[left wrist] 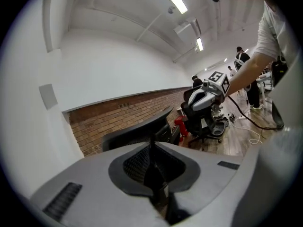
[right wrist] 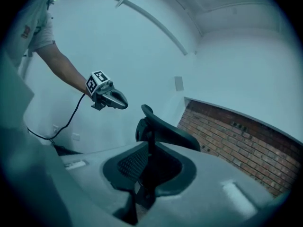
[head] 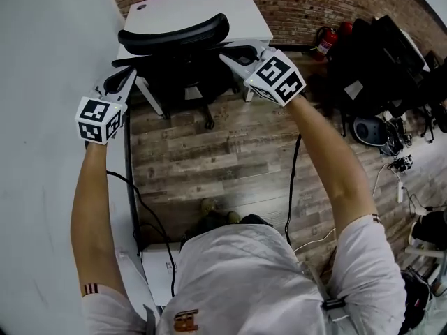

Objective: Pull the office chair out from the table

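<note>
- Head view: black office chair (head: pixel 174 37) is pushed in at the white desk (head: pixel 202 5) and stands on the wood floor (head: pixel 209 159). Left gripper (head: pixel 127 77) is at the chair's left side. Right gripper (head: pixel 230 58) is at the right end of the chair's backrest. Can't tell if either touches the chair.
- Left gripper view: left gripper (left wrist: pixel 151 148) has its jaws closed together, nothing seen between them. The chair's curved backrest is just beyond the tips. Right gripper (left wrist: pixel 196 99) is past the chair's far side, brick wall (left wrist: pixel 118 112) behind the chair.
- Right gripper view: jaws also together, nothing clamped. The chair is just past the tips, the left gripper beyond the chair's far side.
</note>
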Demonstrator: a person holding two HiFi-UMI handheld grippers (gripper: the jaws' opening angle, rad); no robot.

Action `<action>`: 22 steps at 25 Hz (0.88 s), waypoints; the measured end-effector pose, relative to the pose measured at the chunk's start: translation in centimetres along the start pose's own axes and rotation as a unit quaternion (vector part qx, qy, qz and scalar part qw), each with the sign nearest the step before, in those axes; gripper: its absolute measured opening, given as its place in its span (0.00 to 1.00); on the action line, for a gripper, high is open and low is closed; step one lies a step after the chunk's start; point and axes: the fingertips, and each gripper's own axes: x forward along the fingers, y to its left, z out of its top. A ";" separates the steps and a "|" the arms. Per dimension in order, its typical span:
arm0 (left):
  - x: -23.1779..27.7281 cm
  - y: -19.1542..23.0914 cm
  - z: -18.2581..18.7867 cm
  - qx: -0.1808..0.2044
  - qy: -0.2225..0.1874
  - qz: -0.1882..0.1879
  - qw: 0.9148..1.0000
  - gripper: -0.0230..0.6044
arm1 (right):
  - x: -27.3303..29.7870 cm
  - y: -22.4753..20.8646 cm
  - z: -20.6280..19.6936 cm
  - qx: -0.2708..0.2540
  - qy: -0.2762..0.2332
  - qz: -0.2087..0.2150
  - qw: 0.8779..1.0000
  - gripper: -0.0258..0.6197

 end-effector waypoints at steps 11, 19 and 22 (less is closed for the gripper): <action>4.2 7.0 -7.6 0.111 0.121 -0.049 0.985 0.31 | 3.8 -3.5 -5.8 -0.058 0.137 0.003 0.989 0.29; 7.7 10.2 -13.4 0.212 0.239 -0.096 0.943 0.47 | 5.5 -6.5 -11.5 -0.080 0.239 0.039 0.967 0.41; 9.0 10.9 -14.8 0.233 0.265 -0.114 0.928 0.48 | 6.5 -7.3 -13.2 -0.094 0.260 0.058 0.959 0.43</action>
